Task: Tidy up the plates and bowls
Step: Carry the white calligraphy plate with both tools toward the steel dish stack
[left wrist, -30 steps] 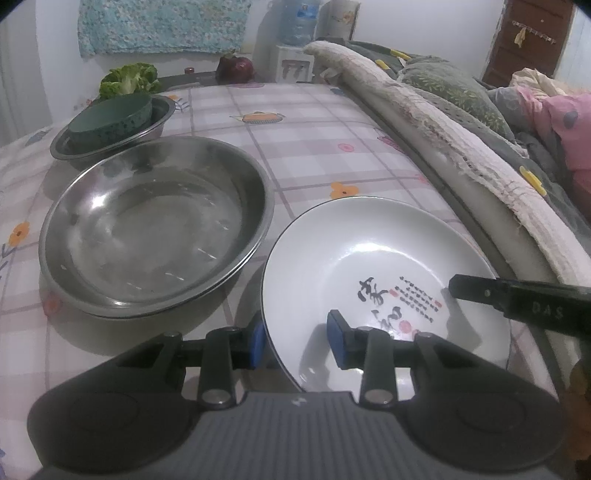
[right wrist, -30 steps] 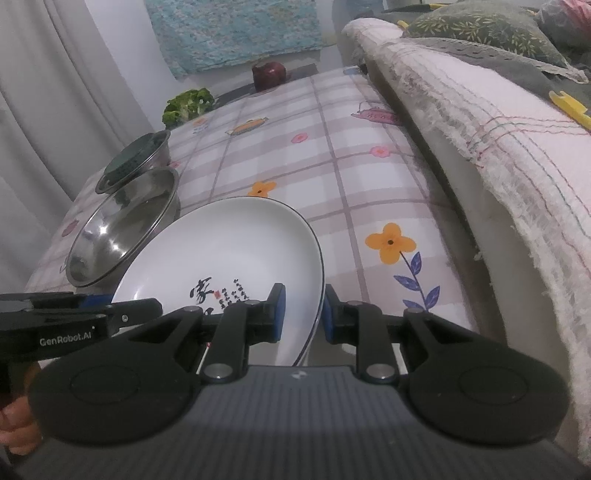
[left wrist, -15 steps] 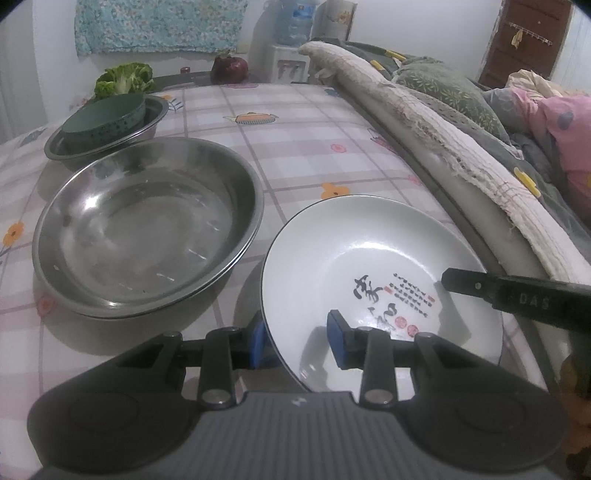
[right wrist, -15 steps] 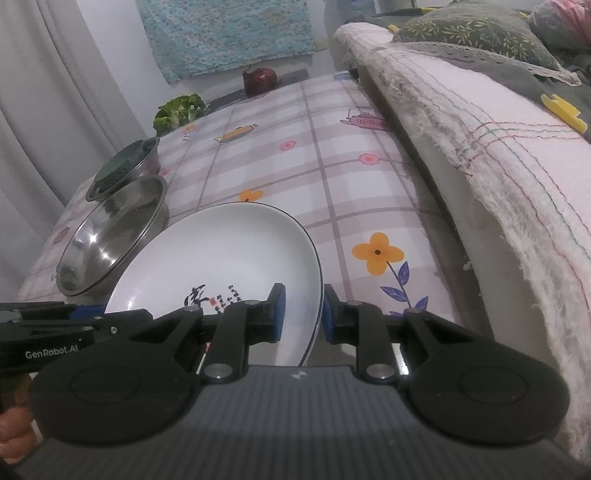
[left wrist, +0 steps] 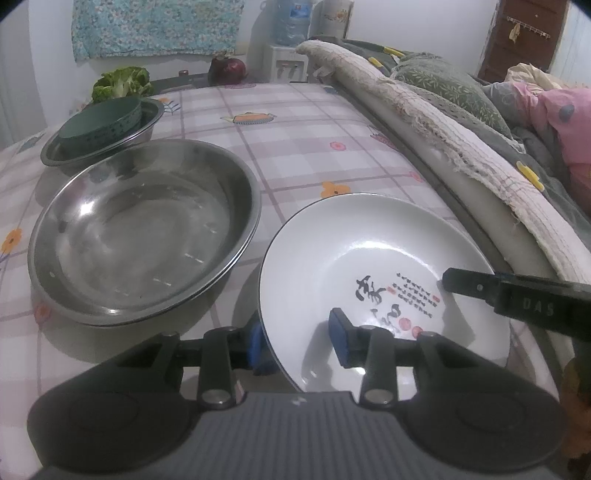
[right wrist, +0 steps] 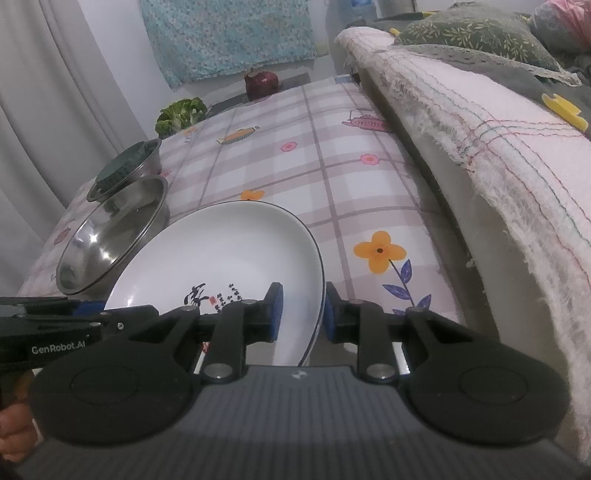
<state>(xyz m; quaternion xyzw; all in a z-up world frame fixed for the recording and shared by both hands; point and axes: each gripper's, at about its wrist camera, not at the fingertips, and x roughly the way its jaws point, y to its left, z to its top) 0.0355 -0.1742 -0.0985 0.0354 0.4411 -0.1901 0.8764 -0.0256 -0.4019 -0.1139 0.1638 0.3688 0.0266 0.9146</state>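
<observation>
Bedroom table under a checked cloth [left wrist: 295, 147] with flower prints, bedding along its right side.

Item 1: plate [left wrist: 369, 258], white, deep, thin dark rim, black calligraphy and red seals printed inside. It sits at the near right of the cloth, tilted, its right side raised toward my right gripper; I cannot tell whether its left edge touches the cloth.

Item 2: my left gripper [left wrist: 299, 339]. Its jaws are opening, with the plate's near left rim between them: one blue pad is under the rim and the other stands clear over the plate's inside, not pressing on it.

Item 3: my right gripper [right wrist: 303, 314]. Jaws narrow, pinching the plate's right rim, one pad inside and one outside.

Item 4: steel basin [left wrist: 144, 229], large, shiny, just left of the plate, their rims near but apart.

Item 5: small steel bowl [left wrist: 147, 125] behind the basin, with a dark green bowl [left wrist: 101, 123] nested inside it.

Item 6: broccoli [left wrist: 122, 83] at the far left edge of the table.

Item 7: red onion [left wrist: 228, 68], far end, centre.

Item 8: fringed blanket [left wrist: 461, 155] and pillows along the right; patterned teal cloth [left wrist: 155, 26] on the back wall.
</observation>
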